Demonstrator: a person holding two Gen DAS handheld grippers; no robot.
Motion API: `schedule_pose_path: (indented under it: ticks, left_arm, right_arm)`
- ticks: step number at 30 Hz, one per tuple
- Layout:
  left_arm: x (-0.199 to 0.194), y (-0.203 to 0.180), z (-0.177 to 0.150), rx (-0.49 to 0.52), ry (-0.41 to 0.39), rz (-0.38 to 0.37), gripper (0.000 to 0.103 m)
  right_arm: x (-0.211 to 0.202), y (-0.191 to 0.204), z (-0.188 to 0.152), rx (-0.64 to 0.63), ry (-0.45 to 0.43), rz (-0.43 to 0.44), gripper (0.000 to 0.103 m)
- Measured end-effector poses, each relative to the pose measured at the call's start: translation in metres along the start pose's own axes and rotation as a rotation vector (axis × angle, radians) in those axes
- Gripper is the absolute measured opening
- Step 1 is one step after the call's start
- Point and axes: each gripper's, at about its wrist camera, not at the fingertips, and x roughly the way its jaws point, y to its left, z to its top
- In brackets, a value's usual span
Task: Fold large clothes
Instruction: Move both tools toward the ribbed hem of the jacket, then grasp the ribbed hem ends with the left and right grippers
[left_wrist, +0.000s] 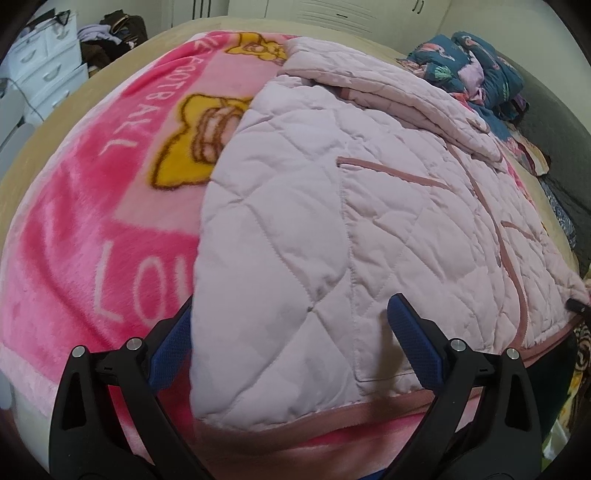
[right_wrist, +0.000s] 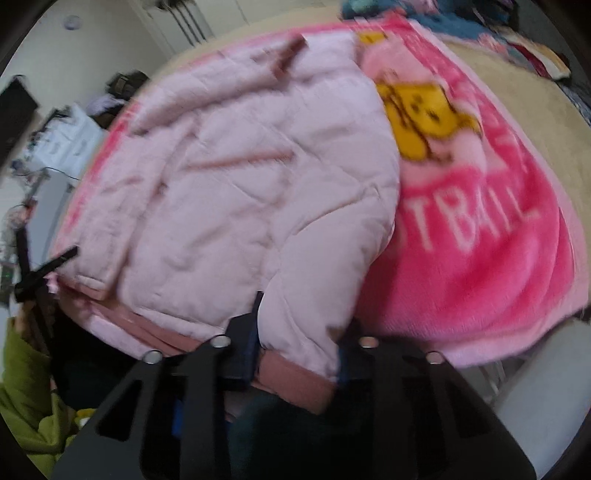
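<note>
A pale pink quilted jacket (left_wrist: 332, 221) lies spread on a bright pink blanket (left_wrist: 92, 221) with white lettering and yellow figures. My left gripper (left_wrist: 291, 332) is open, its blue-padded fingers (left_wrist: 410, 332) set wide apart astride the jacket's near hem corner. The right wrist view is blurred. In it the jacket (right_wrist: 240, 184) covers the left part of the blanket (right_wrist: 480, 258), and my right gripper (right_wrist: 299, 343) is shut on the jacket's near corner by its darker pink hem band (right_wrist: 295, 384). The fabric bunches between the fingers.
The blanket lies on a beige bed (left_wrist: 55, 122). White drawers (left_wrist: 48, 66) and a heap of clothes (left_wrist: 110, 37) stand beyond the far left corner. Dark teal patterned bedding (left_wrist: 472, 66) is piled at the far right. A green sleeve (right_wrist: 26, 387) shows at lower left.
</note>
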Motion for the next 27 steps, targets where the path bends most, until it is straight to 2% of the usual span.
schedule_pose_path:
  ticks: [8,10,15,18,19,23,27]
  left_arm:
    - [0.000,0.006,-0.005,-0.012,0.020,-0.023,0.092]
    - [-0.001,0.000,-0.007,0.013,0.022,-0.037,0.092]
    - [0.001,-0.005,-0.009,0.035,0.029,-0.030,0.084]
    - [0.001,-0.009,-0.010,0.044,0.030,-0.033,0.070]
    - [0.001,-0.009,-0.010,0.047,0.028,-0.033,0.059]
    - [-0.002,-0.012,-0.008,0.078,0.019,0.005,0.027]
    - [-0.008,-0.017,-0.007,0.099,-0.001,-0.008,0.017]
  right_arm:
    - [-0.035,0.017,0.044,-0.042,-0.199,0.084,0.020]
    - [-0.040,0.016,0.052,-0.041,-0.233,0.098,0.020]
    - [-0.046,0.019,0.068,-0.040,-0.281,0.111,0.020]
    - [-0.047,0.020,0.072,-0.046,-0.298,0.110,0.020]
    - [-0.047,0.021,0.072,-0.046,-0.301,0.112,0.020]
    - [-0.046,0.020,0.070,-0.038,-0.314,0.113,0.020]
    - [-0.047,0.016,0.067,-0.023,-0.325,0.117,0.020]
